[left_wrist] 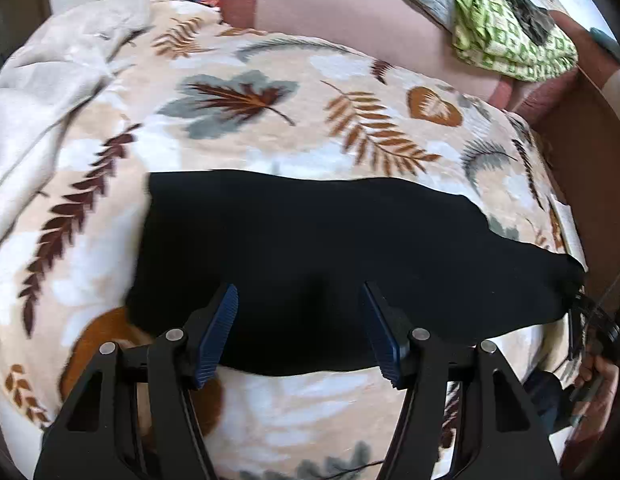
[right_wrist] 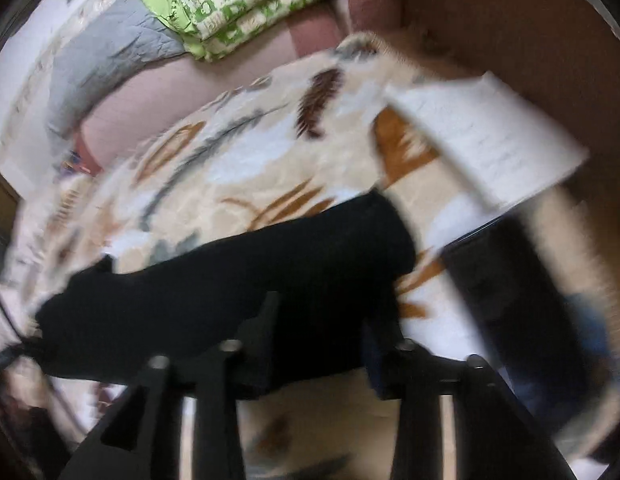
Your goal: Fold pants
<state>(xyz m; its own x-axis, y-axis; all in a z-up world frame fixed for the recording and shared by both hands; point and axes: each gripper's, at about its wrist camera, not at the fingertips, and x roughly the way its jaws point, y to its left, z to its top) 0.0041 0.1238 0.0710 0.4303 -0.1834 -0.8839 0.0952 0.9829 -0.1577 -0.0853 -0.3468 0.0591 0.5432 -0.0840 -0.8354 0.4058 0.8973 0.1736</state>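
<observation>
Lying flat on a leaf-printed blanket (left_wrist: 270,128), the black pants (left_wrist: 310,248) stretch left to right as a folded strip. The left gripper (left_wrist: 300,328) hovers over their near edge, fingers spread wide and grasping nothing. The right gripper (right_wrist: 322,344) also looks spread over the pants, though blur hides detail. A green-patterned quilt (left_wrist: 510,36) sits far right.

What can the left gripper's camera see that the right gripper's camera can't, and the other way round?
Only the left wrist view shows the crumpled off-white sheet and the blue ribbed pads of the left gripper, which is open. Only the right wrist view shows the white paper sheet; it is blurred, with the right gripper apparently open. Both show the black pants, the leaf-patterned blanket and the green-and-white patterned quilt.
</observation>
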